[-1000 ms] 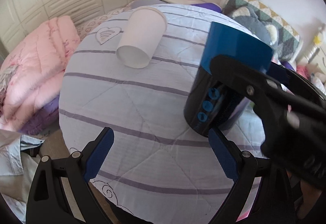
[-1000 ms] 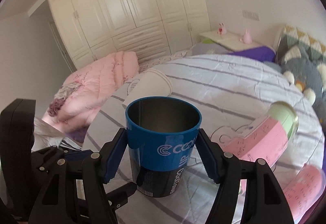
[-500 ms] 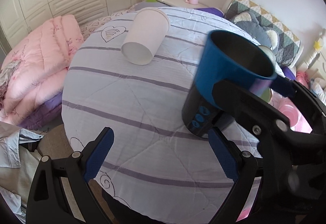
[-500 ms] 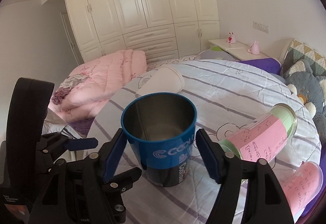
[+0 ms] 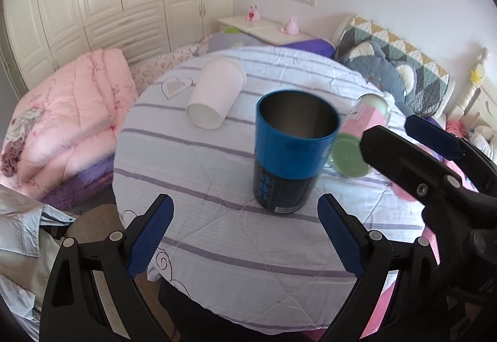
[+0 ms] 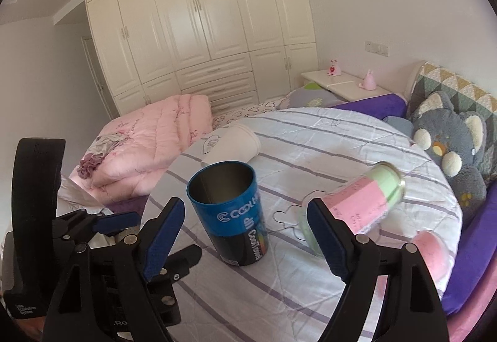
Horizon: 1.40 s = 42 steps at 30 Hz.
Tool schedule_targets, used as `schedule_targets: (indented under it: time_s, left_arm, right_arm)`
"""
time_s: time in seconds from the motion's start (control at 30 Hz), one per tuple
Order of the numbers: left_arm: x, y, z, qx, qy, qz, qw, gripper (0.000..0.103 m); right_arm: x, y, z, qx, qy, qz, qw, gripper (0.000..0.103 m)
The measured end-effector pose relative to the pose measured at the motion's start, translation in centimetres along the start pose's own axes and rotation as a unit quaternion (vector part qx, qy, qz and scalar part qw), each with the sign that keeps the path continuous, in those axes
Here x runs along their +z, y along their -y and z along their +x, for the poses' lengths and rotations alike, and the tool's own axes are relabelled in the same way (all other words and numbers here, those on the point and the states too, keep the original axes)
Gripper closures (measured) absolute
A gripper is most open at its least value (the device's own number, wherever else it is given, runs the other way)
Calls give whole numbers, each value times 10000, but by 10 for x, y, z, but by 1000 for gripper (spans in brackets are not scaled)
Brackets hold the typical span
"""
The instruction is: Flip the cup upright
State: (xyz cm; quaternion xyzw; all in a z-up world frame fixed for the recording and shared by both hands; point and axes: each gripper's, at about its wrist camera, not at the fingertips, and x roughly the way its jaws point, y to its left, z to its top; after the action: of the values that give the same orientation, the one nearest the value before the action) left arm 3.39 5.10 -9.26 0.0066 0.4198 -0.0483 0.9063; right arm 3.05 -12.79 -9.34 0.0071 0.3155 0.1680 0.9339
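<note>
A blue and black metal cup (image 5: 290, 152) stands upright, mouth up, on the round table with a striped cloth (image 5: 217, 236); it also shows in the right wrist view (image 6: 231, 211). My right gripper (image 6: 245, 233) is open, its fingers drawn back on either side of the cup and apart from it. My left gripper (image 5: 245, 233) is open and empty, low at the table's near edge, in front of the cup. The right gripper's body (image 5: 435, 174) shows at the right of the left wrist view.
A white paper cup (image 5: 217, 96) lies on its side at the table's far left. A pink and green tumbler (image 6: 357, 205) lies on its side right of the blue cup. Another pink cup (image 6: 428, 251) lies at the right edge. A bed with a pink quilt (image 5: 68, 124) is behind.
My right gripper opened, let go of the blue cup and pulled back from it. The cup now stands alone. Both cameras rose and drew back.
</note>
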Motion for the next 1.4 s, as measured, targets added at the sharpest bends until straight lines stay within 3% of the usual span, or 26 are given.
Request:
schedule_targets:
  time_s: [0.3,0.57,1.4]
  left_arm:
    - [-2,24,-37,88,642,264,9976,0]
    - [0,31,-55,-95,1021,180,9946,0]
    - [5,31,-77,-126,1539,250,9877,0]
  right_arm:
    - [5,13,-46,-813,337,93,9961,19]
    - [4,23,-80,-1167,729,223,9902,19]
    - [3,29,-94,-1416,773,393,9861,19]
